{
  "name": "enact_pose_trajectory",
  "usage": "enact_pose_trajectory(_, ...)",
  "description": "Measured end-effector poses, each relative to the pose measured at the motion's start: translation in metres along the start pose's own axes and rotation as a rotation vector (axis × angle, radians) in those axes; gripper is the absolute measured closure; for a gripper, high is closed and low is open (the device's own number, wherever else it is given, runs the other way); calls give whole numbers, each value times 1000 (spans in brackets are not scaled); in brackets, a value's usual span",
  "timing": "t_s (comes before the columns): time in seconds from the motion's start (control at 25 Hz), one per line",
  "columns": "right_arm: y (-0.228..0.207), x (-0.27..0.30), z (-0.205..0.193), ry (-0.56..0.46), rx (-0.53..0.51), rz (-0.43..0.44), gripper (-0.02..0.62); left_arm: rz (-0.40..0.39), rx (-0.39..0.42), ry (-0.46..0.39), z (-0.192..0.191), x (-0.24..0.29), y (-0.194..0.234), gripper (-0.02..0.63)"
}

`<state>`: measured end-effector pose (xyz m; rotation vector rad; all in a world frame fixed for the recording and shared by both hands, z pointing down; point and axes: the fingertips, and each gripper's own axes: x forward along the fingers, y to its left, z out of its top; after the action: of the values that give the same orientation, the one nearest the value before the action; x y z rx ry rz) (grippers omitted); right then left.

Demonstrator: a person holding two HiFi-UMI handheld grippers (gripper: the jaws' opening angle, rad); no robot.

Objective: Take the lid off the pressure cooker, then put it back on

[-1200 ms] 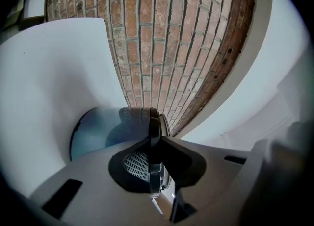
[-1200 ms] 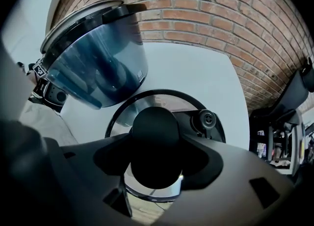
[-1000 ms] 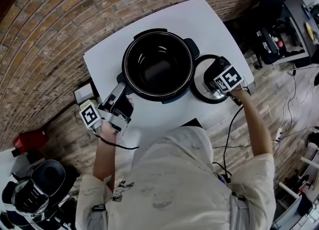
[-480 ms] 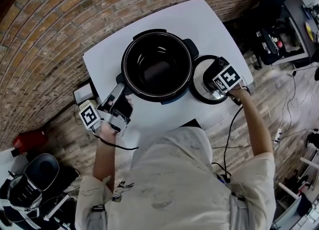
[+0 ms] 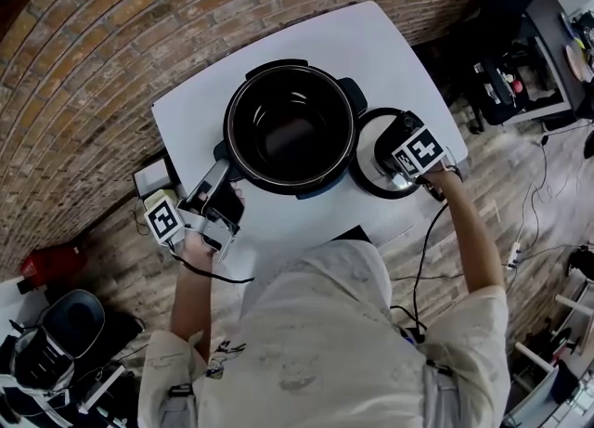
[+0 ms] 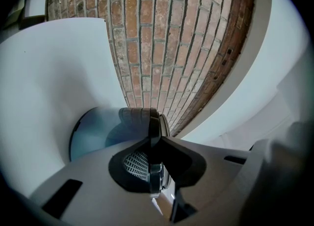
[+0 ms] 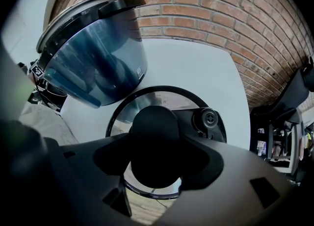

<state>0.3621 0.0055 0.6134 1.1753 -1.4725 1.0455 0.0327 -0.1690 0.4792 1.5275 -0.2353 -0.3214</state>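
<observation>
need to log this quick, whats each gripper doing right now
left gripper: closed on the cooker handle
right gripper: closed on the lid knob

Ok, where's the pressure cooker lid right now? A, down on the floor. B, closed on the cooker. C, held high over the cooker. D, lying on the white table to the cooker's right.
D: the lid lies flat on the table beside the open cooker, with the right gripper closed on its knob.
</observation>
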Motion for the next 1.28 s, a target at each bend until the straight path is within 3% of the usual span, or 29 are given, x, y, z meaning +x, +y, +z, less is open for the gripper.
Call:
enact_pose_trajectory(0.92, -1, -2, 4, -2, 12, 9, 302, 1, 4, 1, 0, 1, 1, 543)
enact_pose_trajectory(1.08, 1, -15, 6, -10, 37, 51, 304, -3, 1, 2, -1, 2, 1, 543)
enact_pose_trajectory(1.28, -8, -45, 7, -7, 2, 18, 302, -1, -5, 0, -2, 1, 0, 543)
